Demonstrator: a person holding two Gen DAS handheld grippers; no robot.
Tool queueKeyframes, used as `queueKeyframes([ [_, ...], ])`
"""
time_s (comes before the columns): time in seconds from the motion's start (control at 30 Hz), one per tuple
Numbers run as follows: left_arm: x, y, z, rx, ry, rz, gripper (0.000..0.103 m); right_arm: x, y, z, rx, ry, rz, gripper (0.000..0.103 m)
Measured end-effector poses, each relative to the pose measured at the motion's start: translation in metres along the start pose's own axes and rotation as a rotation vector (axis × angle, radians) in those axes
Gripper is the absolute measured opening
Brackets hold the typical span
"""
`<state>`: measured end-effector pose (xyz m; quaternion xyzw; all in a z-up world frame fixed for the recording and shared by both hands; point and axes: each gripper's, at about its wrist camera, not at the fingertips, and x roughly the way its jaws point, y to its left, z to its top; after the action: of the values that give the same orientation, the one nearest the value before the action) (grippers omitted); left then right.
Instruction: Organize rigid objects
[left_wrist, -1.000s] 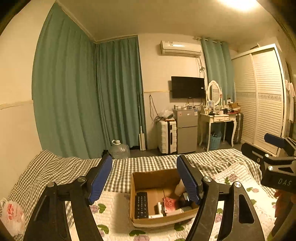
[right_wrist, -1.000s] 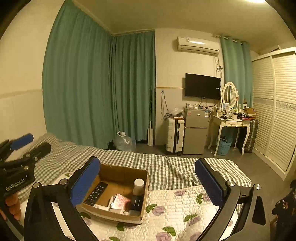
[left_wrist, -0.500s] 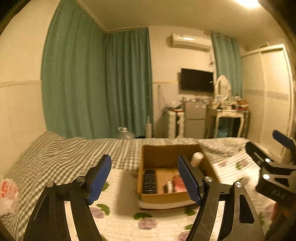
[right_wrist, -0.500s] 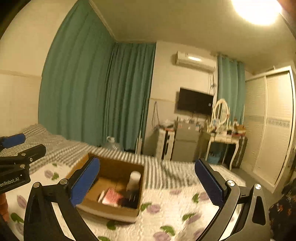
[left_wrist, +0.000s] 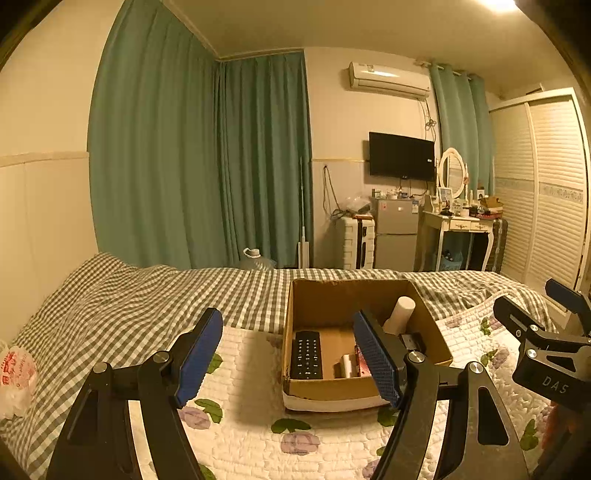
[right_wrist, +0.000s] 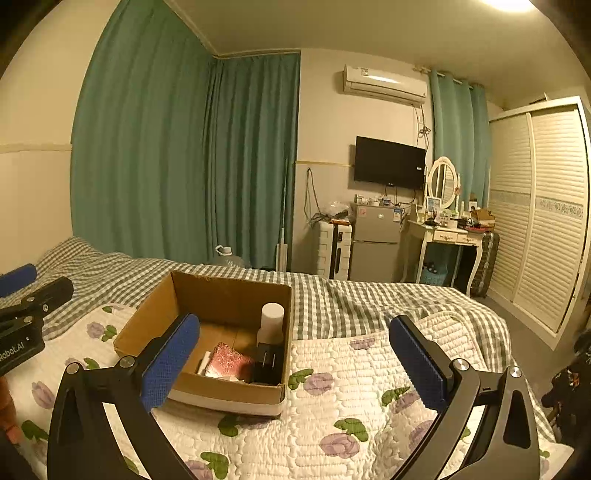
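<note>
Resting on the floral quilt (left_wrist: 243, 439) of a bed, open cardboard box (left_wrist: 364, 389) holding a black remote control (left_wrist: 306, 354) flat against its left wall, long axis running from near rim to far wall, and a white cylindrical bottle (right_wrist: 271, 322) upright in the far right corner above a black adapter (right_wrist: 267, 363) and a red patterned packet (right_wrist: 229, 360). Hovering before the box, left gripper (left_wrist: 291, 356) and right gripper (right_wrist: 295, 363), both spread wide and empty. Beyond the box, gingham sheet (left_wrist: 147, 295), teal curtains (left_wrist: 199, 162), wall television (left_wrist: 402, 155), small fridge (left_wrist: 395, 234), dressing table (left_wrist: 460, 225).
</note>
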<state>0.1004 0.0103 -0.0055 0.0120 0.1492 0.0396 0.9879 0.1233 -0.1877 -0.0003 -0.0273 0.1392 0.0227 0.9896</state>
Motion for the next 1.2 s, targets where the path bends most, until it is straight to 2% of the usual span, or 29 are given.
queueKeyframes([
  [0.4, 0.0057, -0.0004, -0.0033, 0.004, 0.04, -0.028, 0.076, -0.0004, 0.0, -0.0015, 0.004, 0.004, 0.012, 0.103],
  [1.2, 0.0056, 0.0, -0.0045, 0.005, 0.052, -0.039, 0.076, 0.0023, 0.0047, -0.0049, -0.01, 0.02, -0.002, 0.103],
])
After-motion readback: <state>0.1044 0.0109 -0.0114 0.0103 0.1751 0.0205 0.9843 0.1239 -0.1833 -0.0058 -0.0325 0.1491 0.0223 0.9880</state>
